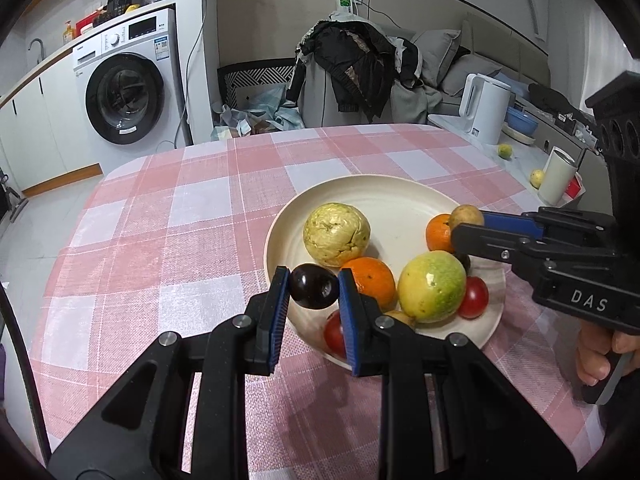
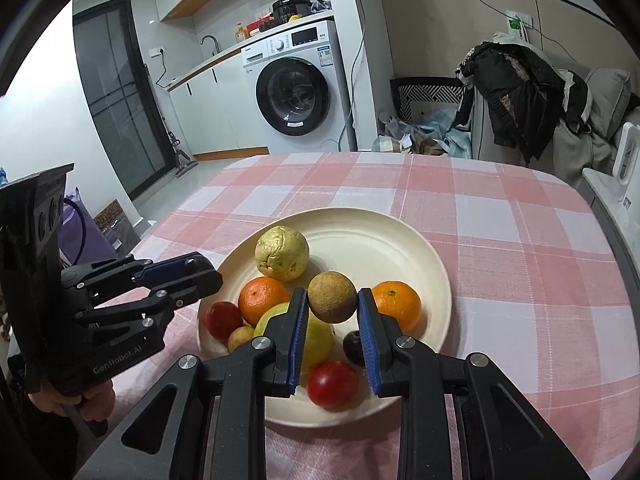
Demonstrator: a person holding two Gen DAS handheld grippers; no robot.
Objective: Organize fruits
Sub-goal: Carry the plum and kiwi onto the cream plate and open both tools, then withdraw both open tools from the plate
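A cream plate (image 1: 384,188) (image 2: 400,236) on the pink checked tablecloth holds a yellow guava (image 1: 336,234), two oranges (image 1: 370,280) (image 2: 396,304), a green-yellow mango (image 1: 432,286), two red tomatoes (image 1: 474,297) (image 2: 332,384), a small yellowish fruit (image 2: 240,338) and a dark plum (image 2: 354,346). My left gripper (image 1: 314,280) is shut on another dark plum (image 1: 313,286) above the plate's near-left rim. My right gripper (image 2: 332,298) is shut on a brown round fruit (image 2: 332,297) over the plate's middle. Each gripper also appears in the other view, the right gripper (image 1: 466,228) and the left gripper (image 2: 204,270).
A side counter on the right carries a white kettle (image 1: 486,108), a blue bowl (image 1: 522,120), a white cup (image 1: 558,176) and two small yellow-green fruits (image 1: 505,151). A washing machine (image 2: 298,88) and a chair heaped with dark clothes (image 2: 516,92) stand beyond the table. A hand (image 1: 600,356) holds the right gripper's handle.
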